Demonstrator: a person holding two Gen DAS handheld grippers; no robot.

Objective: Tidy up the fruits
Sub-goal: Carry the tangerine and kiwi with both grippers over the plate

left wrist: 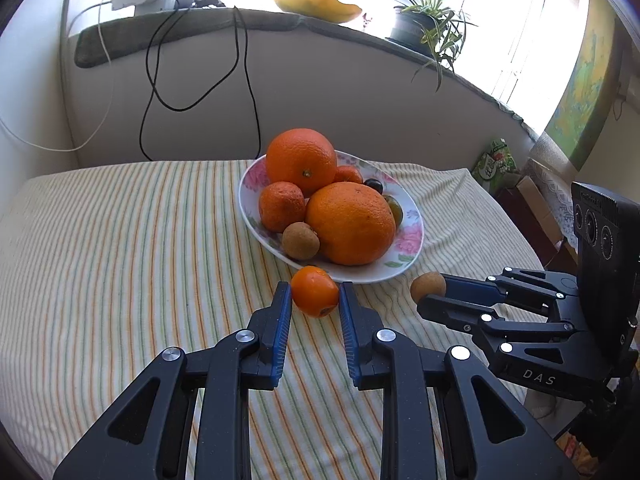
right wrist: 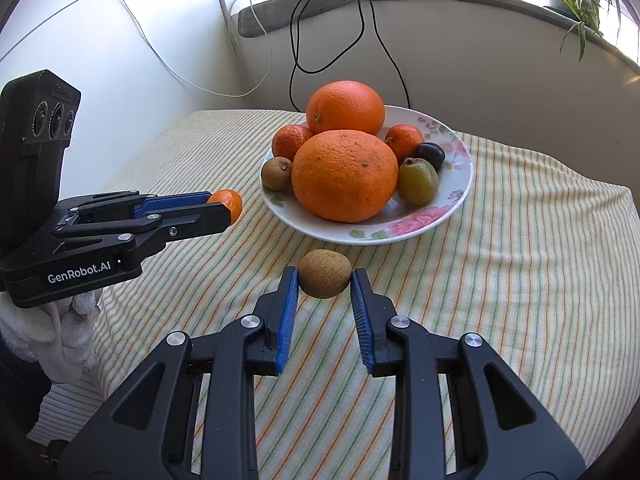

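The left gripper (left wrist: 315, 295) reaches level over the striped tablecloth (left wrist: 120, 240), its blue-padded jaws closed against the sides of a small tangerine (left wrist: 314, 290), which hangs just before the near rim of the floral plate (left wrist: 408, 240). In the right wrist view a white-gloved hand (right wrist: 60, 328) shows beneath its body. The right gripper (right wrist: 325, 280) comes in low from the right side, pointing toward the plate, its jaws pressed on a brown kiwi (right wrist: 325, 273) that sits just short of the plate's front edge. The two grippers lie near each other, tips apart. On the plate two large oranges (left wrist: 350, 222) are piled with smaller tangerines, another kiwi, a green fruit (right wrist: 418, 181) and a dark plum (right wrist: 431, 155).
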